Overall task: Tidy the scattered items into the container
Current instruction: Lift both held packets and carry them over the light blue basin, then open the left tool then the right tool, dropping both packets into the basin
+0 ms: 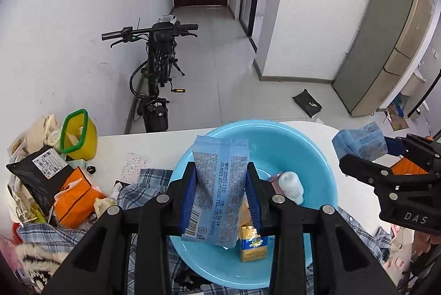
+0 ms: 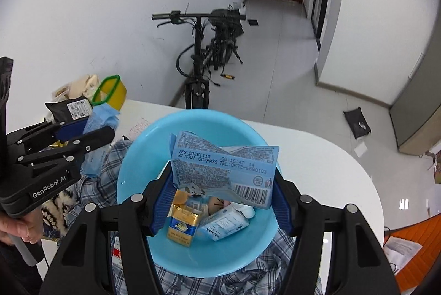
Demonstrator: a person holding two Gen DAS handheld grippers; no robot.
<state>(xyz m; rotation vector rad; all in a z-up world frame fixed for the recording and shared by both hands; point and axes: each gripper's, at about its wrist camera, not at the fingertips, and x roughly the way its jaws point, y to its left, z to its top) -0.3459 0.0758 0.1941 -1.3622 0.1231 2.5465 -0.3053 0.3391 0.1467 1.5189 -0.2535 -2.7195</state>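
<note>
Two blue packets hang clamped, one in the left tongs point(image 1: 220, 194), one in the right tongs point(image 2: 220, 194), long axes across the jaws. Directly beneath both sits the blue basin point(image 1: 317, 157) on the worktop point(image 1: 154, 143).

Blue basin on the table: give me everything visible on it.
The light blue basin is round, smooth, plastic-looking, and sits upright on a plaid cloth on the white table. Inside lie a gold-and-blue packet, a white-and-blue carton and a small white bottle. Above it the left gripper and right gripper each hold a blue printed pouch.
</note>
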